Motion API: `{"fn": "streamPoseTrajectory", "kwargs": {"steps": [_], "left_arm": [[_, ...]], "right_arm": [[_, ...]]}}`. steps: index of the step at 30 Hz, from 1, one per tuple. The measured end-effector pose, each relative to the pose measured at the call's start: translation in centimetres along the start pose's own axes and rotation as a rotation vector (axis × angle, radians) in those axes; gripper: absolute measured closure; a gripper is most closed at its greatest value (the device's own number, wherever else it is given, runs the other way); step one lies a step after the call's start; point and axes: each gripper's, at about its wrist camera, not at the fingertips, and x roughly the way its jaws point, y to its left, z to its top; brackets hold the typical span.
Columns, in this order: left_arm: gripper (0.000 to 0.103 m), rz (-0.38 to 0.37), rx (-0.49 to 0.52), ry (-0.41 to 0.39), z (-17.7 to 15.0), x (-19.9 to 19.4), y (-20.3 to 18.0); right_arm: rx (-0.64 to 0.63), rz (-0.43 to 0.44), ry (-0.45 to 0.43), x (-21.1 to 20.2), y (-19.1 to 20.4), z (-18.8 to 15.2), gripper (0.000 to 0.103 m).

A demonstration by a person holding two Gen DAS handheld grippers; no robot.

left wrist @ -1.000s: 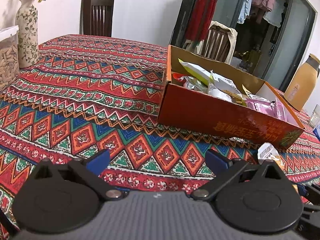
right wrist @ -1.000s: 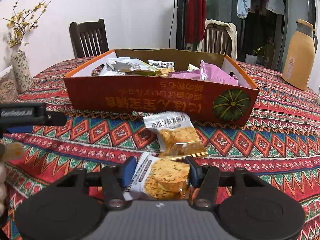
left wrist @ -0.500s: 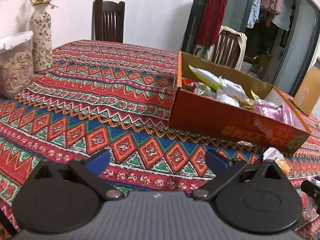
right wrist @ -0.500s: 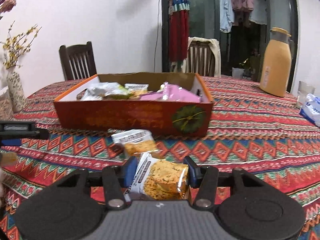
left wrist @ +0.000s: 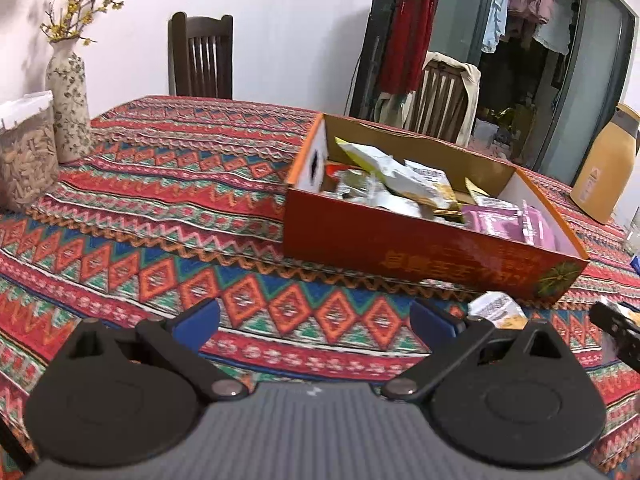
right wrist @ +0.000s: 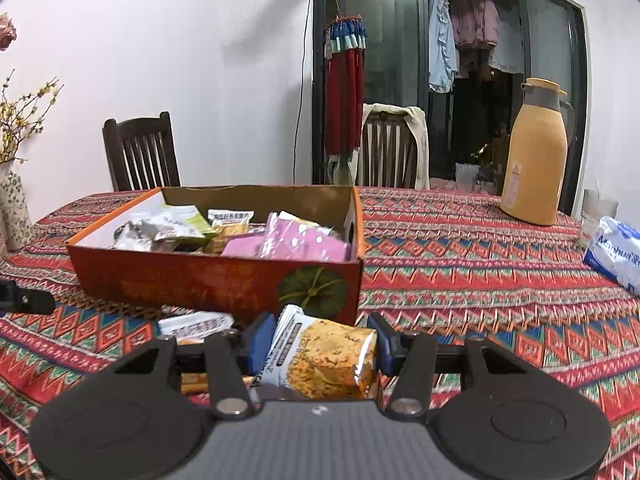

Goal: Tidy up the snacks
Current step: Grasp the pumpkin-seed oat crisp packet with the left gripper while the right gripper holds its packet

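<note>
I am carrying a cracker packet (right wrist: 326,354) in the right gripper (right wrist: 318,344), its jaws pinching the wrapper by its sides, held above the desk (right wrist: 480,248) just short of the orange box (right wrist: 216,280) where the other snacks are lying. The film is slippery and puffed, so it may be squirming loose, or catching the box's near wall if I am bringing it in too low. A second packet (right wrist: 196,326) is waiting below. My left gripper (left wrist: 314,318) is hanging with jaws spread and empty.
</note>
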Motion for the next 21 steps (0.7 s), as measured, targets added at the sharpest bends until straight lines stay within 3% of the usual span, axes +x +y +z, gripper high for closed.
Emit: {"fn": "streamPoseTrajectory", "kwargs": {"steps": [7, 21], "left_arm": [[0.0, -0.001, 0.025, 0.022, -0.1, 0.6, -4.3], [0.0, -0.015, 0.08, 0.088, -1.3, 3.7, -11.9]], "right_arm": [[-0.026, 0.022, -0.014, 1.9, -1.3, 0.9, 0.052], [0.086, 0.035, -0.029, 2.7, -3.8, 0.2, 0.052]]}}
